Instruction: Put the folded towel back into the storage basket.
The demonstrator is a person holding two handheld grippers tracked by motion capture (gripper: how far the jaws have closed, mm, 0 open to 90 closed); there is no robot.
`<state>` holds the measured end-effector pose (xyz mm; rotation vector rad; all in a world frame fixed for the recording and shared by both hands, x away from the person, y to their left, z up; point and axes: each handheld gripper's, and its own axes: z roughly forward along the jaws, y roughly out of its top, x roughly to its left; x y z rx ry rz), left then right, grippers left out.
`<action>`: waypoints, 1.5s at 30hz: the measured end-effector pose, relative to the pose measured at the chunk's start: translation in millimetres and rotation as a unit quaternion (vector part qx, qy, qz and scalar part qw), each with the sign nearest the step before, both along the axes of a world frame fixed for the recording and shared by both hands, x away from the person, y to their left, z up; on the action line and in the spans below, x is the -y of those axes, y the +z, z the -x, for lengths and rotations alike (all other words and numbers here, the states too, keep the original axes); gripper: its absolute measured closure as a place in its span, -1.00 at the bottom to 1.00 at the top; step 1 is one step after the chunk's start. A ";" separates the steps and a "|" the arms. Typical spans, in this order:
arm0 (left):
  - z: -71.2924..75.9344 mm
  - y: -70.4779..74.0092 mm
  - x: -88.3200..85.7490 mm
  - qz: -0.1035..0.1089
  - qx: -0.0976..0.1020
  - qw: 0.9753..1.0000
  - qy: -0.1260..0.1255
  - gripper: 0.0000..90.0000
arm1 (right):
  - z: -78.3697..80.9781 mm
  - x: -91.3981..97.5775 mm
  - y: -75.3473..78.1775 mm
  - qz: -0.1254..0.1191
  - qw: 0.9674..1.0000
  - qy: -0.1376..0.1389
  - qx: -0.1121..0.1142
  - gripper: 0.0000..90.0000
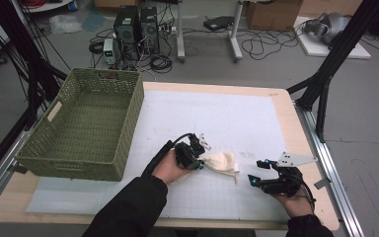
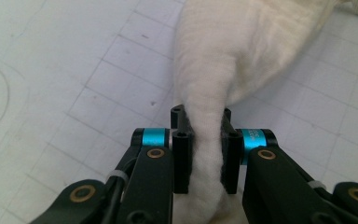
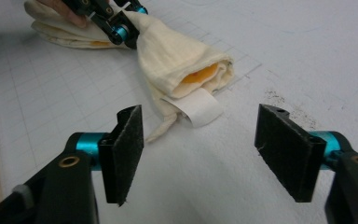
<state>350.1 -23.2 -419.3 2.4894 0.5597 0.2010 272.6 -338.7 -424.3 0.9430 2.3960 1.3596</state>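
A cream cloth (image 1: 222, 162) lies bunched on the white gridded mat (image 1: 217, 118) near the table's front. My left gripper (image 1: 199, 164) is shut on the cloth's left end. In the left gripper view the fabric (image 2: 223, 60) is pinched tight between the two black pads of that gripper (image 2: 205, 140). My right gripper (image 1: 255, 172) rests to the right of the cloth, open and holding nothing. In the right gripper view its jaws (image 3: 209, 144) stand wide apart, short of the cloth (image 3: 177, 60). The cloth has an orange lining and a white label (image 3: 198, 108). The left gripper (image 3: 116, 23) grips its far end.
A green woven basket (image 1: 133, 118) stands on the table's left side, next to the mat. The wooden table edge (image 1: 301, 143) runs close on the right. Beyond the table, computers (image 1: 137, 24), cables and black frame legs (image 1: 325, 79) stand on the floor.
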 end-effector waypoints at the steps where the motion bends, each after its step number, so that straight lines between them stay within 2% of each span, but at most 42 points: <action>1: -0.1 0.7 -1.3 0.001 -0.001 1.000 0.003 0.77 | -0.1 0.1 -0.2 -0.002 1.000 -0.002 0.000 -0.36; 6: 0.6 2.9 -7.5 0.011 -0.007 1.000 0.013 0.77 | -0.9 0.0 -2.0 0.004 1.000 -0.006 0.000 -0.46; 12: 1.3 6.2 -16.6 0.038 -0.019 0.999 0.024 0.77 | -1.0 -1.1 -4.1 0.007 1.000 -0.013 0.001 -0.57; 20: 3.9 17.6 -30.2 0.070 -0.022 0.997 0.038 0.77 | 0.4 -3.3 -4.2 0.013 1.000 -0.020 0.004 -0.65; 27: 4.8 26.5 -41.5 0.102 -0.028 0.993 0.055 0.77 | 0.9 -5.2 -4.1 0.011 1.000 -0.021 0.003 -0.69; 29: 3.9 28.7 -44.2 0.114 -0.036 0.991 0.061 0.78 | 1.0 -5.1 -4.1 0.009 1.000 -0.021 0.002 -0.70; 32: 2.7 32.1 -47.9 0.119 -0.035 0.990 0.067 0.78 | 1.0 -5.7 -4.1 0.008 1.000 -0.017 0.004 -0.70; 33: 3.1 32.3 -48.1 0.126 -0.035 0.989 0.072 0.78 | 1.1 -6.2 -4.2 0.007 1.000 -0.017 0.003 -0.70; 35: 2.7 33.6 -49.7 0.127 -0.035 0.989 0.073 0.78 | 0.9 -6.6 -4.2 0.008 1.000 -0.015 0.005 -0.70; 36: 2.9 34.5 -50.3 0.134 -0.038 0.987 0.076 0.78 | 0.9 -6.7 -4.2 0.008 1.000 -0.015 0.005 -0.70; 38: 2.6 36.5 -51.6 0.140 -0.038 0.987 0.075 0.78 | 1.0 -6.4 -4.1 0.006 1.000 -0.016 0.004 -0.70; 40: 2.5 38.6 -53.3 0.150 -0.041 0.985 0.079 0.78 | 0.8 -5.9 -3.8 0.006 1.000 -0.016 0.006 -0.70; 45: 1.3 43.7 -59.1 0.168 -0.049 0.982 0.075 0.78 | 0.7 -5.8 -3.7 0.005 1.000 -0.015 0.007 -0.71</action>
